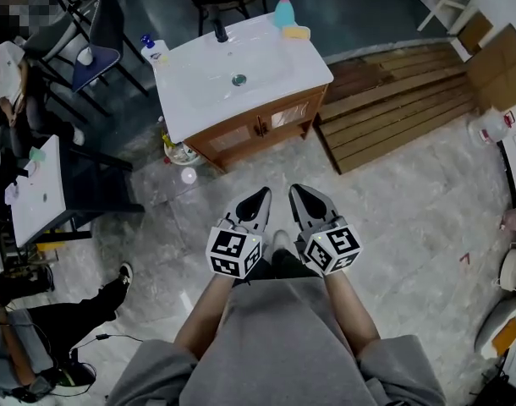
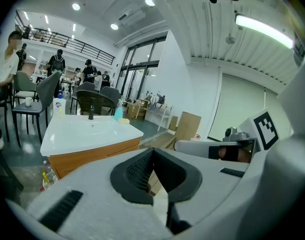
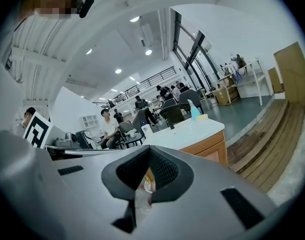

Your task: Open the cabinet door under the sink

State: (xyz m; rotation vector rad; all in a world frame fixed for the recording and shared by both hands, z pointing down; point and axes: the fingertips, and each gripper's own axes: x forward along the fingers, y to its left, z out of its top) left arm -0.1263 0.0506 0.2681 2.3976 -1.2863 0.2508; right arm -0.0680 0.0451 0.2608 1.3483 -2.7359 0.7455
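The sink cabinet (image 1: pixel 256 128) is a wooden vanity with two doors that look closed, under a white basin top (image 1: pixel 233 70); it stands ahead of me on the grey floor. It also shows in the left gripper view as the cabinet (image 2: pixel 92 154), and in the right gripper view as the cabinet (image 3: pixel 208 148). My left gripper (image 1: pixel 263 195) and right gripper (image 1: pixel 298 192) are side by side, pointing at the cabinet and well short of it. Both are shut and hold nothing. The left gripper (image 2: pixel 152 154) and right gripper (image 3: pixel 149 152) show their dark pads meeting at the tip.
On the basin top are a black faucet (image 1: pixel 220 30), a teal spray bottle (image 1: pixel 282 5), a yellow sponge (image 1: pixel 296 32) and a soap bottle (image 1: pixel 153 47). Bottles (image 1: pixel 178 151) stand on the floor at the cabinet's left. Wooden pallets (image 1: pixel 397 100) lie to its right, and chairs, a table (image 1: pixel 36 194) and seated people are at the left.
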